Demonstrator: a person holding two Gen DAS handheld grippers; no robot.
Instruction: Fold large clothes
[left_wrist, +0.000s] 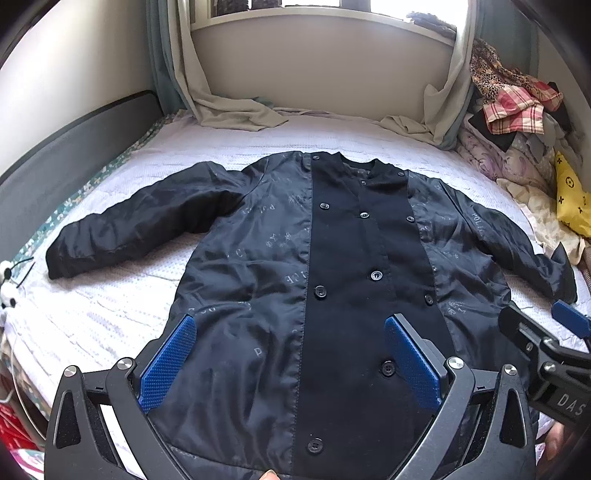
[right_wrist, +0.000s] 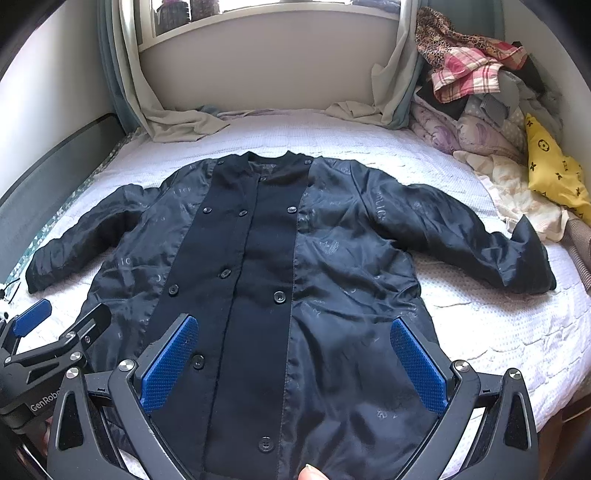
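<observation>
The left claw (left_wrist: 290, 363) is wide open, with its blue pads (left_wrist: 168, 363) hanging over the bottom part of the coat (left_wrist: 332, 280). The right claw (right_wrist: 295, 365) is wide open too, over the same low part, and grips nothing. The two claws sit side by side. A fingertip (right_wrist: 314, 472) shows at the very bottom edge. The dark coat lies flat on the bed (left_wrist: 110, 306), front side up, with black buttons (left_wrist: 320, 292) down the middle. Both sleeves are spread out to the sides. Past the coat, curtains (left_wrist: 236, 110) droop onto the bed under a window. A pile of clothes (right_wrist: 476, 74) and a yellow cloth (right_wrist: 554, 177) sit at the far right of the bed.
</observation>
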